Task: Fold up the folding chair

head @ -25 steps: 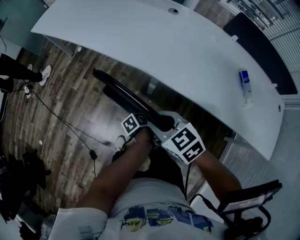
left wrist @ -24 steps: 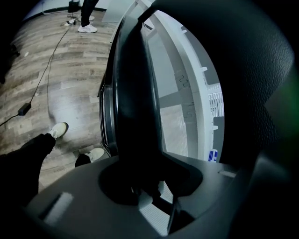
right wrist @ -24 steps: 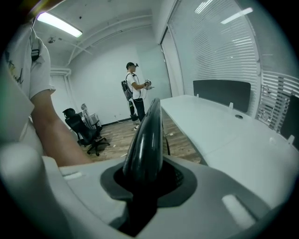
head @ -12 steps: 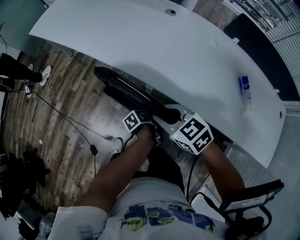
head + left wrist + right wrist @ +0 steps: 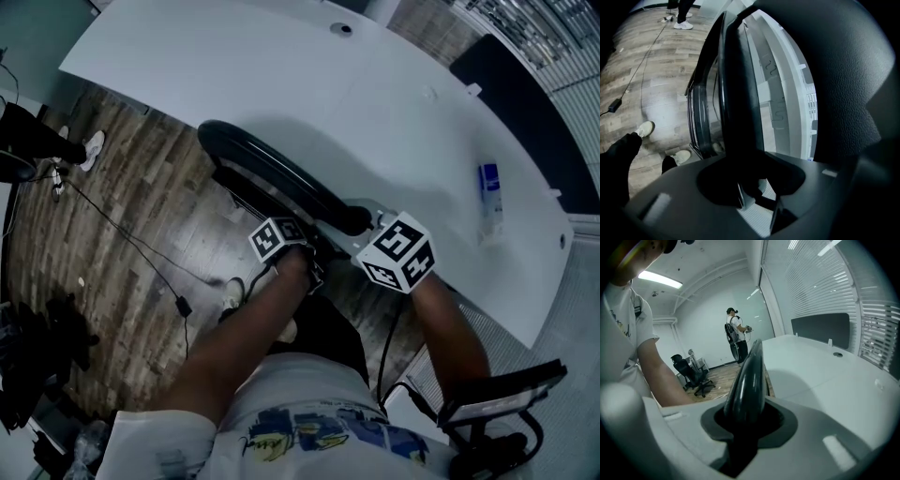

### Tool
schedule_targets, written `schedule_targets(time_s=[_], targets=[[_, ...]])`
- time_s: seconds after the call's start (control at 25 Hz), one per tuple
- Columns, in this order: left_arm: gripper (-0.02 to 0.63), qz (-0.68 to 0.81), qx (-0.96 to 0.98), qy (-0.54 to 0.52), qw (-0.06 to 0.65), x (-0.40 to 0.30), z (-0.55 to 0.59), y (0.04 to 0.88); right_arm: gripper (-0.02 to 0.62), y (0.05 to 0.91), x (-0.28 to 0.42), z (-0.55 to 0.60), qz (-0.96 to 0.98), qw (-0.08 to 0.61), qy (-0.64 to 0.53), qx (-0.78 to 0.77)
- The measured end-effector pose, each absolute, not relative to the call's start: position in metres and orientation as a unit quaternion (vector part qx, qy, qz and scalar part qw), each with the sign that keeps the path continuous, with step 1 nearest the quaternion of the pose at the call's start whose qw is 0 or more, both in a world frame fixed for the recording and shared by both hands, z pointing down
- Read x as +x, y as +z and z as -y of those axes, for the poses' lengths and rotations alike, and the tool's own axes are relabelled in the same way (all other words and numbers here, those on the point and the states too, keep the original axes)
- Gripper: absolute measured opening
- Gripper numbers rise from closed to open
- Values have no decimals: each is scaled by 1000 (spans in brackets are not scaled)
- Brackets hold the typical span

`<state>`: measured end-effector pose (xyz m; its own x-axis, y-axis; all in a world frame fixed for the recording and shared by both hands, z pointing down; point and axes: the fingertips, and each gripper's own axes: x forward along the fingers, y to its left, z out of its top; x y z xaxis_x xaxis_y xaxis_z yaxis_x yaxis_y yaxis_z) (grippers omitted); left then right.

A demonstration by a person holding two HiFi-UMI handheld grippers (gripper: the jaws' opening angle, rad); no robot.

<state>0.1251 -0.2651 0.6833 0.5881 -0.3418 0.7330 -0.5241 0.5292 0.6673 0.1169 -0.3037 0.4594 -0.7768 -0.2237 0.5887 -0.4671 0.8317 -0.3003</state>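
One chair (image 5: 281,178) stands edge-up, long axis diagonal.

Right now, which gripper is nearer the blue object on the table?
Right. Right gripper grips the folding chair down-left of the blue object; left gripper, jaws just opening around the chair, is farther left.

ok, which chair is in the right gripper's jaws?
The black folding chair beside the white table: its glossy rounded edge runs into the right gripper. The wheeled office chair stands far off.
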Motion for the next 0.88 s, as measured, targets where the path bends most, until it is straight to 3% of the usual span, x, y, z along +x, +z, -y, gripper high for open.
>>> schedule_targets(time_s=[0.88], targets=[[209, 417, 539, 97, 725, 128, 274, 683, 91, 461, 120, 317, 915, 276, 230, 185]])
